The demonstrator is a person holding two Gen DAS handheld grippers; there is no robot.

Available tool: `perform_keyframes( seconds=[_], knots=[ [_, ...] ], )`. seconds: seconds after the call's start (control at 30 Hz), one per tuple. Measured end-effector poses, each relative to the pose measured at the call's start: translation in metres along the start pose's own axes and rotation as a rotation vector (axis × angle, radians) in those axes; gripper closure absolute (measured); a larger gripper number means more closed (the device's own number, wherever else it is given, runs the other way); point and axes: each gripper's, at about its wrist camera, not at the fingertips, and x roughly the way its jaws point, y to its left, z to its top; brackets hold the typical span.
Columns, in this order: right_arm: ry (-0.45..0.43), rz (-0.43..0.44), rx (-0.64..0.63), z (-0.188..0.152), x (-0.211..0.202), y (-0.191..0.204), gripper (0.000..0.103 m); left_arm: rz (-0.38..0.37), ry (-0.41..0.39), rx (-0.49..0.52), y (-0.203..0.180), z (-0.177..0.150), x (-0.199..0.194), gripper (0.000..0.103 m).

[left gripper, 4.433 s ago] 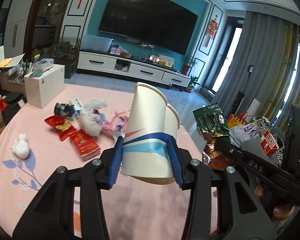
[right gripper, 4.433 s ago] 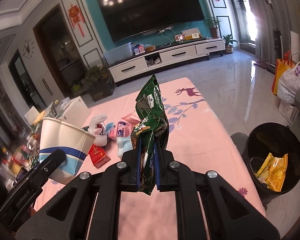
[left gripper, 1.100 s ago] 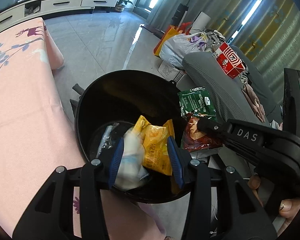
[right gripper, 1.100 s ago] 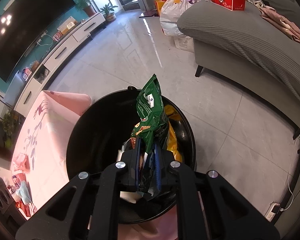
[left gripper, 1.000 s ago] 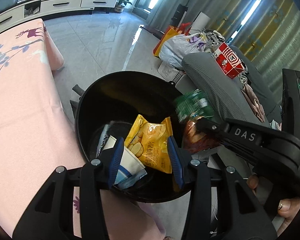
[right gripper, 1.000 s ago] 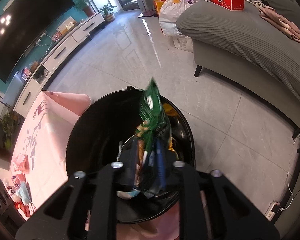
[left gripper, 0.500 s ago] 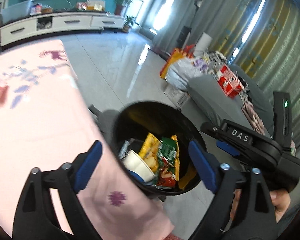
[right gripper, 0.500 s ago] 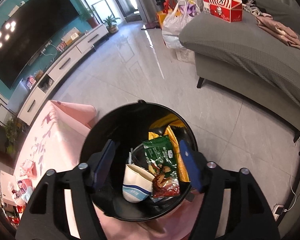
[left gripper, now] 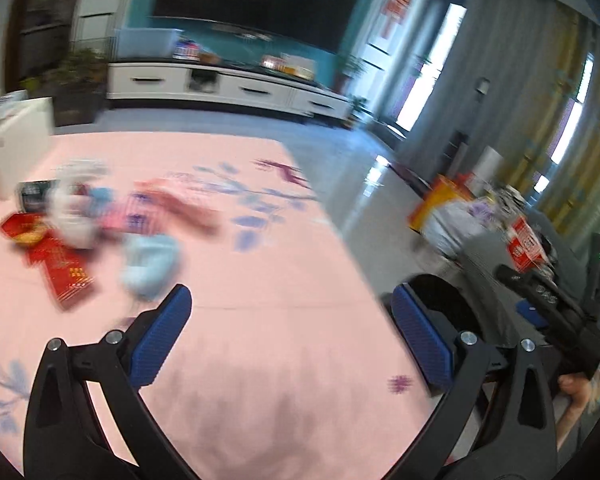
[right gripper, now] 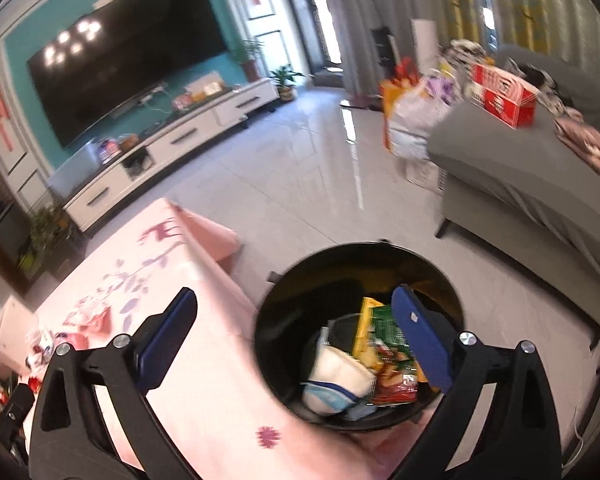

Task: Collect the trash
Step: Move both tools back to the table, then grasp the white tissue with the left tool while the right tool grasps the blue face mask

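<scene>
My left gripper is open and empty above the pink tablecloth. A blurred pile of trash lies at the table's left: a red packet, a white crumpled bag, a light blue item and pink wrappers. My right gripper is open and empty above the black bin beside the table edge. In the bin lie the paper cup, the green snack bag and a yellow bag.
A grey sofa with a red box stands right of the bin. Bags sit on the tiled floor. A white TV cabinet lines the far wall. The right gripper's body shows at the left wrist view's right edge.
Both grippers opened and dropped the cup and the green bag into the bin. My left gripper has swung back toward the table's trash pile. My right gripper has lifted above the bin.
</scene>
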Motion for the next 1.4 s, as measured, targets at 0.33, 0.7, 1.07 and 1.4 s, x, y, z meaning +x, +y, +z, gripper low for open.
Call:
perform_keyframes(
  seconds=[0.33, 0.7, 1.07, 1.4],
  knots=[
    [-0.003, 0.127, -0.135, -0.020, -0.010, 0.083, 0.006, 0.299, -0.052, -0.110, 0.153, -0.004, -0.054, 0.003],
    [0.043, 0.179, -0.286, -0.064, 0.014, 0.159, 0.006, 0.381, -0.056, -0.350, 0.286, -0.026, -0.067, 0.003],
    [0.198, 0.299, -0.396, -0.115, 0.039, 0.225, 0.006, 0.353, -0.011, -0.525, 0.350, -0.029, -0.056, 0.004],
    [0.286, 0.353, -0.458, -0.130, 0.063, 0.287, 0.014, 0.369, 0.053, -0.564, 0.355, -0.033, -0.037, 0.018]
  ],
)
